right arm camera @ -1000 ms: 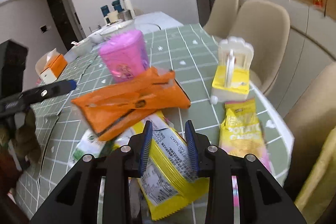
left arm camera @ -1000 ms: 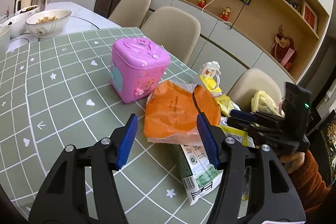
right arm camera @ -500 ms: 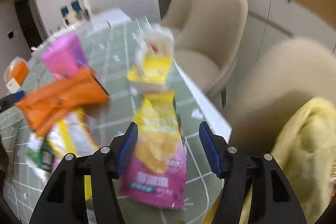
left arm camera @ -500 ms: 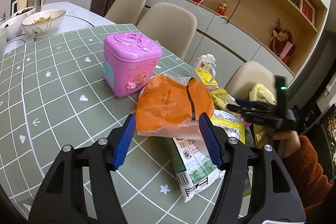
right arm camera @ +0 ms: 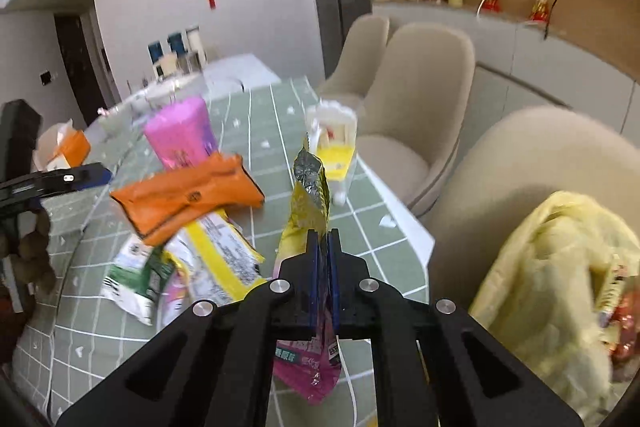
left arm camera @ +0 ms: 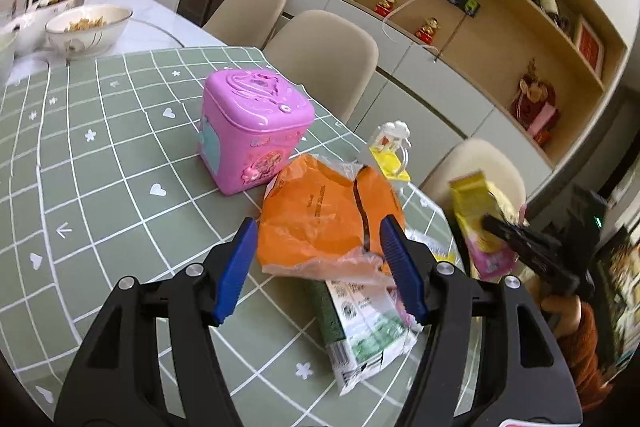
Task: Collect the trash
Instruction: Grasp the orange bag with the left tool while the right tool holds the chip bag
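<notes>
Trash, left wrist view: orange wrapper (left arm camera: pixel 326 217) lies on the green grid tablecloth (left arm camera: pixel 100 163), overlapping a green-and-white carton pack (left arm camera: pixel 366 327) at the near edge
Left gripper (left arm camera: pixel 320 263): jaws spread wide, holding nothing, blue pads either side of the orange wrapper's near end but not touching it
Pink box (left arm camera: pixel 252 131): upright, just behind the orange wrapper
Yellow-and-white holder (left arm camera: pixel 392 151): near the table's far edge, small and hard to read
Chip bag (left arm camera: pixel 480 223): yellow top, pink bottom, lifted off the table at the right, blurred
Right gripper (left arm camera: pixel 520 239): black, at the right edge, clamped on the chip bag; the hand under it is partly cut off
Bowl (left arm camera: pixel 88 29): far left on a white surface, contents unclear

Trash, right wrist view: chip bag (right arm camera: pixel 306 195) stands upright in the air, its pink lower end hanging below the fingers
Right gripper (right arm camera: pixel 323 255): pads pressed together, pinching the chip bag edge-on
Orange wrapper (right arm camera: pixel 188 195): on the tablecloth (right arm camera: pixel 368 235), resting over a yellow packet (right arm camera: pixel 224 255) and the carton pack (right arm camera: pixel 136 275)
Pink box (right arm camera: pixel 180 135): behind the wrapper, blurred
Yellow bag (right arm camera: pixel 560 279): crumpled, lower right, with red items inside, too blurred to identify
Left gripper (right arm camera: pixel 64 179): only a dark tip at the left edge, state unreadable here
</notes>
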Demonstrator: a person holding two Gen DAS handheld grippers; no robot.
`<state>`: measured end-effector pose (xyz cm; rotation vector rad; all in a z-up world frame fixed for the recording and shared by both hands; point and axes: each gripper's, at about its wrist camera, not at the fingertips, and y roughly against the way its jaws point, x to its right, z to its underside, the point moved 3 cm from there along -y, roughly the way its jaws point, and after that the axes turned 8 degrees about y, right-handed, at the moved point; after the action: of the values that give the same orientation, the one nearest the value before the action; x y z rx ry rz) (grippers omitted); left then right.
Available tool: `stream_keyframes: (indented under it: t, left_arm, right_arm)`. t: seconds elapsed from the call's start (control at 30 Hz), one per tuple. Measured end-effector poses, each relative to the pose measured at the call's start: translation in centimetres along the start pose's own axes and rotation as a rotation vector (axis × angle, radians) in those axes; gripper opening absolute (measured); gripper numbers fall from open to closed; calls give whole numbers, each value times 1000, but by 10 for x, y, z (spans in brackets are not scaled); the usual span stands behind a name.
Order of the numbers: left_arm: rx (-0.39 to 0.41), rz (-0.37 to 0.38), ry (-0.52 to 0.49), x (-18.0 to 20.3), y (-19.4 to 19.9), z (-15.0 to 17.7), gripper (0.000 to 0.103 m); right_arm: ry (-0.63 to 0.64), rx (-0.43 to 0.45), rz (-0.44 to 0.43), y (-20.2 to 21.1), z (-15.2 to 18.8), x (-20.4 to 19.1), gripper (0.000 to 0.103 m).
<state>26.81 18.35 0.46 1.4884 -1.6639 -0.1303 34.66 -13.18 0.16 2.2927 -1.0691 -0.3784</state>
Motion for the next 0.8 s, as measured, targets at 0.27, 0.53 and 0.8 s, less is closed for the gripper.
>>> stream_keyframes:
  t: [0.27, 0.53, 0.8]
  left_arm:
    - [4, -11, -180, 56, -14, 11, 67]
    - [-66, -240, -289, 39, -62, 24, 69]
    - [-23, -157, -282, 51, -41, 16, 34]
  right_arm:
    - [2, -11, 2, 9, 15, -2, 7]
    - [46, -35, -8, 10, 32, -15, 7]
    - [44, 16, -16, 29, 25, -19, 7]
